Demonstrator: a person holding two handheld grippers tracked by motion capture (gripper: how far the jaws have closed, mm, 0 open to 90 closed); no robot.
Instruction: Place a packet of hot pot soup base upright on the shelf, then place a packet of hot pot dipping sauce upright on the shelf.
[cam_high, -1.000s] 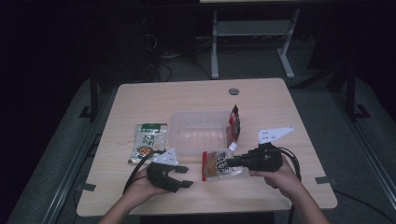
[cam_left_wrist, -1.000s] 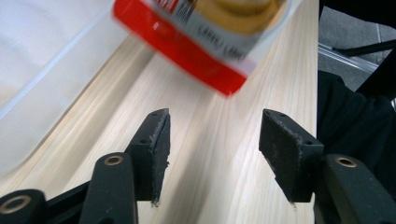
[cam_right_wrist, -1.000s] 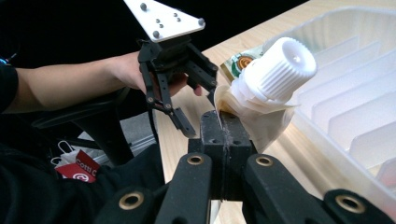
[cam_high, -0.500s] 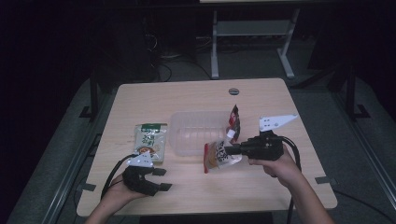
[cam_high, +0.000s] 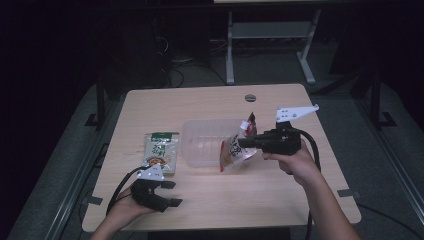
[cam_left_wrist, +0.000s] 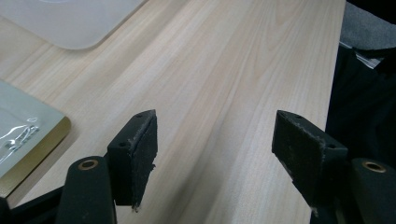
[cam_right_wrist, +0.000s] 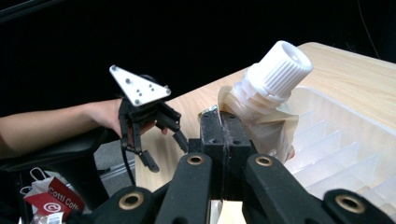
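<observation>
Orange-and-white spouted foil pouch with a white ribbed screw cap (cam_high: 234, 150) is clamped in the right gripper (cam_high: 242, 142), jaws pressed together on the pouch edge beside the cap, seen close in the right gripper view (cam_right_wrist: 266, 109); it hangs lifted at the near-right rim of the clear ribbed plastic bin (cam_high: 205, 145), straight ahead of that gripper and not yet released. Judged: packing job, roughly a third done. One red-and-dark pouch (cam_high: 250, 124) stands at the bin's far right corner, just beyond the right gripper's tips, apparently already in, though I cannot tell for sure whether it is inside or just leaning there. Carried pouch still needs lowering and letting go. Green flat snack packet (cam_high: 161, 152) lies on the light wooden surface (cam_high: 280, 200), outside the bin, just ahead of the left gripper (cam_high: 172, 194), untouched. Left gripper jaws stand apart, have just been opening, nothing between them, bare wood below (cam_left_wrist: 224, 107). Count: pouches and packets three, bin one, grippers two.
</observation>
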